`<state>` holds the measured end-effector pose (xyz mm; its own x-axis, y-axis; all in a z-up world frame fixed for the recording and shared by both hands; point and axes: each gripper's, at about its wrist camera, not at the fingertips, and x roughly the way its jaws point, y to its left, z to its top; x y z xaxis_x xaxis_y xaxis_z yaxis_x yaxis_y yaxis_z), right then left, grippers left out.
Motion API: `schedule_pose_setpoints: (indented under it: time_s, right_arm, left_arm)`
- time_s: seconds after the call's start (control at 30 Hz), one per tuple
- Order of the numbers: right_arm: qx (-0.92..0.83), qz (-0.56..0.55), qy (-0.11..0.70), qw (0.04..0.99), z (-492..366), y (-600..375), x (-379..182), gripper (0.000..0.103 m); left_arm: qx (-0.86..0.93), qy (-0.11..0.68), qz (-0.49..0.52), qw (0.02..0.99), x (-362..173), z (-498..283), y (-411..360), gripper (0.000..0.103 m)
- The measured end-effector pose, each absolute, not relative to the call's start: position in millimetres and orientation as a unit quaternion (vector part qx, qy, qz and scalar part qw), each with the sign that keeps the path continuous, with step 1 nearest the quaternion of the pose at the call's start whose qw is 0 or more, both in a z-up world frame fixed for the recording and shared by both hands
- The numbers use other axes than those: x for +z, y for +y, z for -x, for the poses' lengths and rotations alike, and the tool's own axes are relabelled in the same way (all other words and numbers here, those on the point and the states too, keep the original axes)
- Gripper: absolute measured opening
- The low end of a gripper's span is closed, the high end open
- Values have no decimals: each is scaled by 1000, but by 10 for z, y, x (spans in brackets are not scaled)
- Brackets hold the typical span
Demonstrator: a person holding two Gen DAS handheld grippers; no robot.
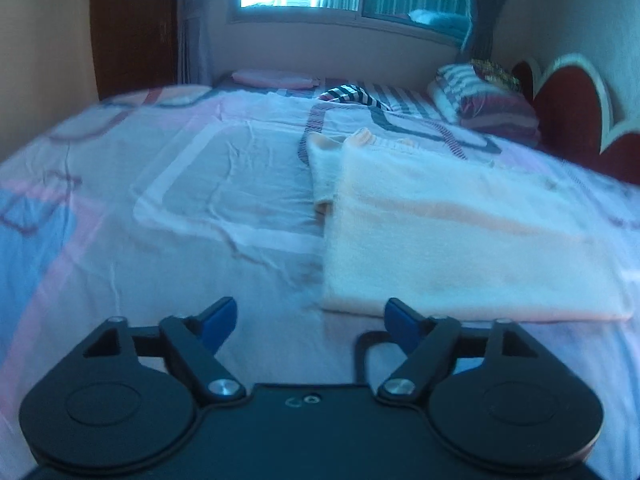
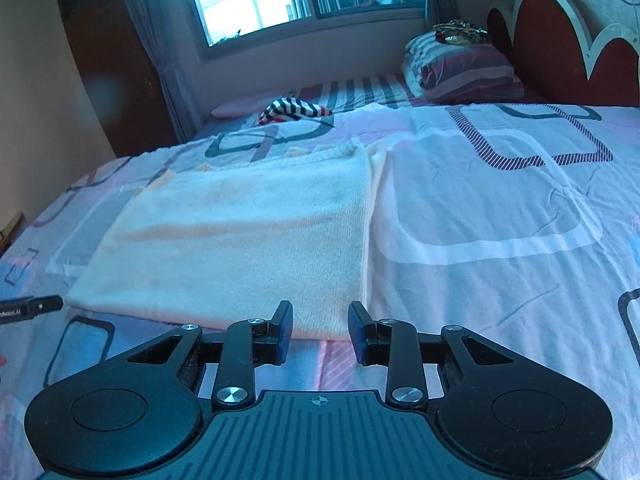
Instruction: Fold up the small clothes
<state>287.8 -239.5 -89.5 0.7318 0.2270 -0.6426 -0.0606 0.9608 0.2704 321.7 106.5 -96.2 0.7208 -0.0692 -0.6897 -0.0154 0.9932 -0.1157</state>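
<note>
A cream garment with pale orange trim [image 1: 460, 232] lies folded into a flat rectangle on the patterned bedsheet [image 1: 200, 184]. In the left wrist view my left gripper [image 1: 310, 320] hovers open just short of the garment's near left corner, with nothing between its blue pads. In the right wrist view the same folded garment [image 2: 240, 240] fills the middle left. My right gripper [image 2: 320, 324] stands over its near right corner with a narrow gap between the pads. The cloth lies flat on the sheet [image 2: 500, 220] below them, and the pads do not press on it.
A striped black, white and red garment [image 2: 294, 110] lies crumpled farther up the bed. Folded striped bedding [image 2: 460, 72] sits against the red headboard [image 2: 560, 48]. A dark wardrobe [image 1: 132, 28] and a window stand beyond the bed. Part of the other gripper [image 2: 32, 306] shows at the left edge.
</note>
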Motion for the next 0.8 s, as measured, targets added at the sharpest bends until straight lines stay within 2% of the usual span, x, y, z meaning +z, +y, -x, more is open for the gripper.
schedule_pose_setpoints:
  time_s: [0.1, 0.17, 0.2, 0.4, 0.6, 0.67, 0.7, 0.73, 0.8]
  right_arm:
    - [85, -113, 355, 924, -2873, -2304, -854, 31]
    - [91, -109, 356, 924, -2886, -2228, -855, 31]
    - [94, -108, 356, 923, -2887, -2196, -854, 31]
    - [101, -111, 354, 923, -2944, -2109, -867, 31]
    - [108, -121, 348, 923, -3130, -2058, -882, 31]
    - [115, -119, 345, 924, -3202, -2015, -877, 25]
    - [118, -119, 344, 924, -3243, -1995, -875, 15]
    - [119, -118, 342, 924, -3281, -1971, -872, 11]
    - [125, -117, 340, 925, -3382, -1914, -873, 10]
  left_arm:
    - [-46, 387, 163, 906, -1042, -3202, 1061, 67]
    - [-49, 397, 202, 894, -1136, -3258, 1015, 56]
    - [-43, 403, 223, 886, -1188, -3297, 1003, 53]
    - [-2, 369, 351, 861, -1366, -3436, 1060, 53]
    - [32, 335, 401, 852, -1456, -3568, 1045, 49]
    - [40, 326, 408, 852, -1473, -3617, 1036, 48]
    - [44, 322, 412, 851, -1482, -3641, 1034, 48]
    - [47, 318, 416, 850, -1489, -3664, 1039, 47]
    - [53, 310, 431, 846, -1517, -3706, 1057, 44]
